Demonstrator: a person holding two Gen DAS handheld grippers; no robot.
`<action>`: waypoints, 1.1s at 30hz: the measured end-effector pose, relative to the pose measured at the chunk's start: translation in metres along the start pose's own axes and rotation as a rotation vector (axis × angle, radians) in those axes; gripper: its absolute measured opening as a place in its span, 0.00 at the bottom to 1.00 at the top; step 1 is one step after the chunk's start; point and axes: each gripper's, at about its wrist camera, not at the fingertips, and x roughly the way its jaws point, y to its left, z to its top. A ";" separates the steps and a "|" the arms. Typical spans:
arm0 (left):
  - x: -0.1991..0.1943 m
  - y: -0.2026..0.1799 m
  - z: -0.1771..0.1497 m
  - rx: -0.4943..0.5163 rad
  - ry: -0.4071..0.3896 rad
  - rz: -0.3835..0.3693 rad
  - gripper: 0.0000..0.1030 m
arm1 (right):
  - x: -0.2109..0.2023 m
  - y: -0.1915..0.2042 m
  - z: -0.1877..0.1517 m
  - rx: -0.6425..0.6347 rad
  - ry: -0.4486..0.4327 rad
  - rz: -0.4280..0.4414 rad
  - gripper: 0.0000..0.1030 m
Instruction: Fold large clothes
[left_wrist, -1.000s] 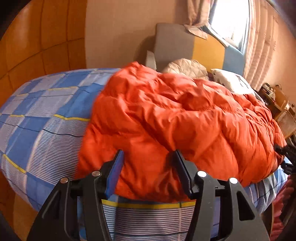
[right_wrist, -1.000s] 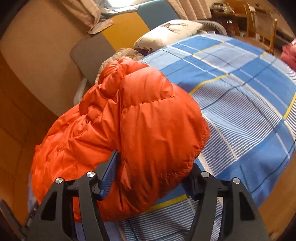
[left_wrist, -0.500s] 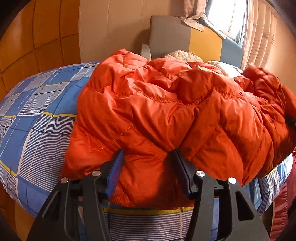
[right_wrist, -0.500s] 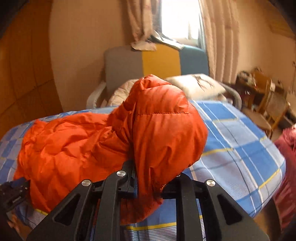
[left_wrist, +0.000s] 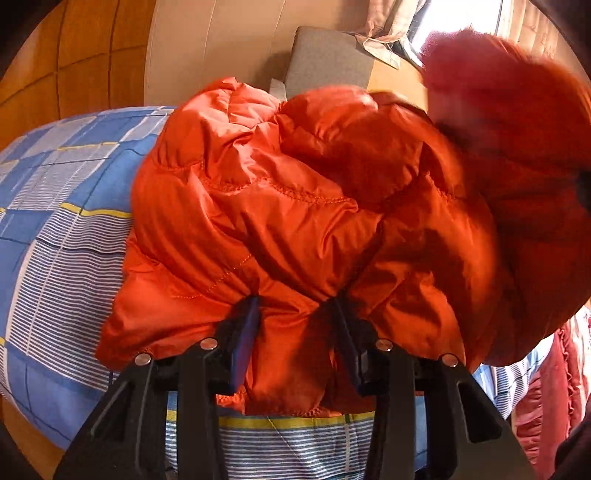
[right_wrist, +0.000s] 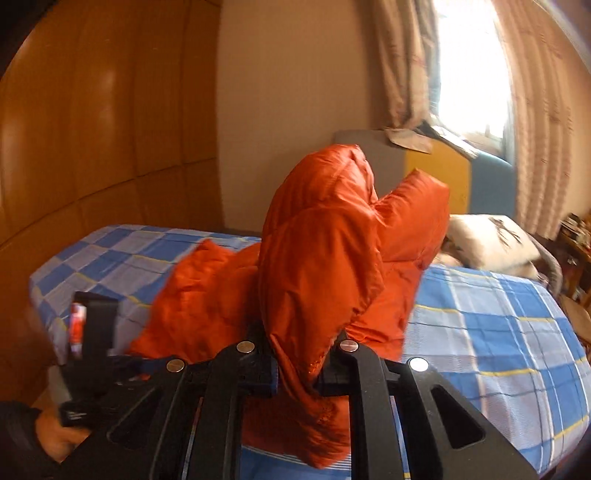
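One orange jacket (left_wrist: 295, 206) on one checked bed (left_wrist: 62, 236), both grippers clamped on it: left (left_wrist: 293, 317) fairly wide, right (right_wrist: 303, 345) narrow (fabric lifted)

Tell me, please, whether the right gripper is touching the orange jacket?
Touching. The right wrist view shows the right gripper closed on a fold of the orange jacket, fabric pinched between its fingers.
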 end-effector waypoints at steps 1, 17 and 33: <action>0.000 0.001 0.000 0.001 -0.001 -0.008 0.36 | 0.001 0.009 0.001 -0.009 0.003 0.026 0.13; -0.012 0.043 -0.002 -0.165 -0.030 -0.140 0.33 | 0.081 0.071 -0.031 0.017 0.204 0.337 0.13; -0.063 0.068 -0.012 -0.191 -0.128 -0.056 0.47 | 0.077 0.089 -0.050 0.041 0.195 0.106 0.16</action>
